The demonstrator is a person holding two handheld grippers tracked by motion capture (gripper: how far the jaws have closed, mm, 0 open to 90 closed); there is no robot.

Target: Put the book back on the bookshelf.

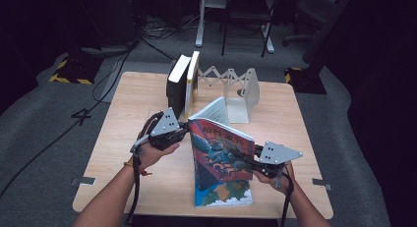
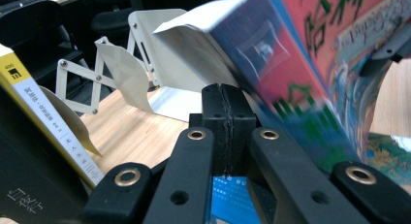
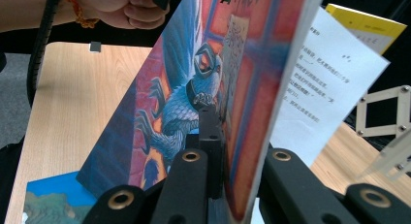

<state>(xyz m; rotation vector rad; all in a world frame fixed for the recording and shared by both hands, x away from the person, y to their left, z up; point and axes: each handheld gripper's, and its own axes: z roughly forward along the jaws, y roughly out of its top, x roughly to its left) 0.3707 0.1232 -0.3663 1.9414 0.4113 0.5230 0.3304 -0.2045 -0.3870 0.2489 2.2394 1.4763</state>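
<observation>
Lift step: left tool (image 1: 184,130) and right tool (image 1: 244,160) both clamp the colourful book (image 1: 219,151) — next, carry it toward 12 o'clock into the bookend rack (image 1: 243,92).

Books: four in total. One red illustrated book (image 1: 219,151) is raised on edge at table centre. One blue book (image 1: 223,193) lies flat at 6 o'clock. Two books (image 1: 183,82) stand upright at 11 o'clock. Expanding white bookends (image 1: 241,92): one, at 1 o'clock. Grippers: two. Tables (image 1: 123,138): one.
</observation>
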